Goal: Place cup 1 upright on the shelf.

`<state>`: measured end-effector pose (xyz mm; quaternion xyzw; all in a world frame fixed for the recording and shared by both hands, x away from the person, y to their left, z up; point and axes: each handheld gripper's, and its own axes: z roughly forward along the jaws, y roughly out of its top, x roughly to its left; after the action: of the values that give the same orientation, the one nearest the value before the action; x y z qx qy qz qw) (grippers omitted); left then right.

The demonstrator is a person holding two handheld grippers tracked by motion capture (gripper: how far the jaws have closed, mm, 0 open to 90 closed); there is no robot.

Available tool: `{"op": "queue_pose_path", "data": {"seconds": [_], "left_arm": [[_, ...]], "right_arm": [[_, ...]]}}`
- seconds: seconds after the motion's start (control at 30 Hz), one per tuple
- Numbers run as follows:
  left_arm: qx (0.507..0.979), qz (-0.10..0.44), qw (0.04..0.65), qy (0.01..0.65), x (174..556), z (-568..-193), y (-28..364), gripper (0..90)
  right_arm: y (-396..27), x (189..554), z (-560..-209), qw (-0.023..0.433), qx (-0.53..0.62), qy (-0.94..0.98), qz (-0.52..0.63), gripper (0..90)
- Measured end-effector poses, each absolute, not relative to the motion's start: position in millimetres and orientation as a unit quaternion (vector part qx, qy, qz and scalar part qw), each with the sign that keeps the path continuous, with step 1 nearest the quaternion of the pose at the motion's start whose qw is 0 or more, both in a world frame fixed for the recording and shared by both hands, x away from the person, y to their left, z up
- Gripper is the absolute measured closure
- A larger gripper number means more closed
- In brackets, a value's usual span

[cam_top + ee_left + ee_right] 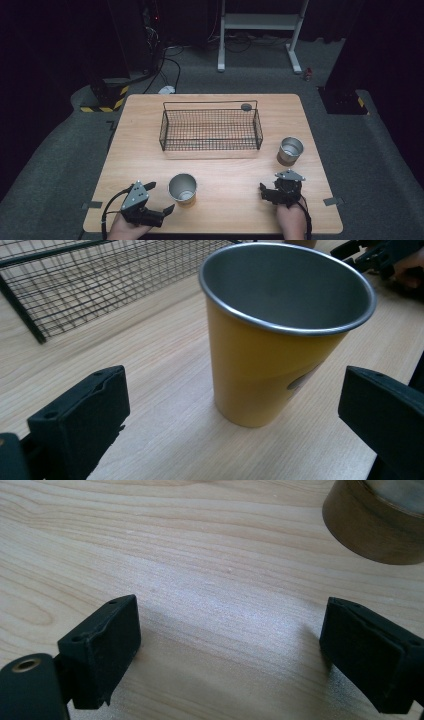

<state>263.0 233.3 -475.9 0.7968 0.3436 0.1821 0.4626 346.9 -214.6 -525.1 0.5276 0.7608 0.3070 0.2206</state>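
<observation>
A steel cup with a yellow outside (183, 189) stands upright on the wooden table (225, 170) near its front left. My left gripper (160, 197) is just left of it, open and pointing at it. In the left gripper view the yellow cup (260, 365) stands between and just ahead of the wide-apart jaws of the left gripper (235, 390), touching neither. A second steel cup with a brown outside (290, 150) stands at the right. My right gripper (280, 187) is open a little in front of it. In the right gripper view the right gripper (230, 640) hovers over bare wood, with the brown cup (375, 525) ahead to the right.
A black wire basket (210, 129) sits at the middle back of the table, with a small dark round thing (246, 106) at its far right rim. In the left gripper view the basket (75, 285) is at the upper left. Bare wood lies between the cups.
</observation>
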Motion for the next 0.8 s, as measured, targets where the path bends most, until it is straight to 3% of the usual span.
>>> {"op": "queue_pose_path", "data": {"seconds": [0.8], "left_arm": [[0.805, 0.161, 0.476, 0.317, 274, -479, 205, 0.5]], "right_arm": [[-215, 347, -525, 0.220, 0.527, 0.761, 0.308, 9.3]]}}
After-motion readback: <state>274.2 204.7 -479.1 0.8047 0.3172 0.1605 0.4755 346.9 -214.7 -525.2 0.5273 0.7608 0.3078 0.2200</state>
